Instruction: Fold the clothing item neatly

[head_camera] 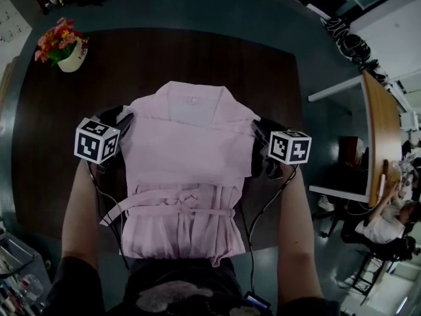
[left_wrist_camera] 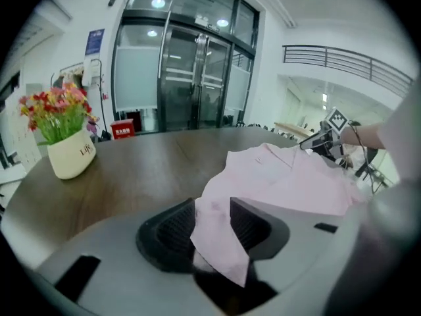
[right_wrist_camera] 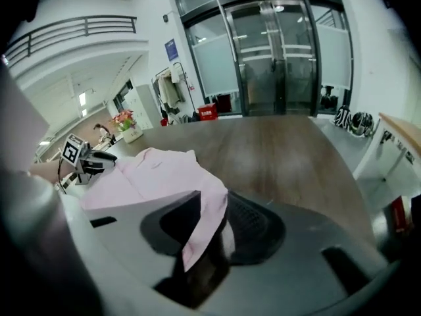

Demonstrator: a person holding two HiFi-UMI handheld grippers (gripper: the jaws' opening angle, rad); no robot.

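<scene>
Pink garment (head_camera: pixel 184 170) edges clamped: left gripper (left_wrist_camera: pixel 214 226), right gripper (right_wrist_camera: pixel 210 226); table (head_camera: pixel 59 124) around.

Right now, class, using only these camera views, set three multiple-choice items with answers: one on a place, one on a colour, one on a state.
1. Where on the table does the flower pot stand?
A. On the garment
B. At the near right edge
C. At the far left corner

2. What colour is the garment?
A. Pink
B. Blue
C. Green

3. What is between the jaws of the left gripper?
A. Nothing
B. A fold of the garment's fabric
C. A flower stem

Answers:
1 C: the head view shows the pot at the table's far left corner, clear of the garment.
2 A: the cloth is pale pink in every view.
3 B: the left gripper view shows a strip of pink fabric running between the two jaws.
</scene>
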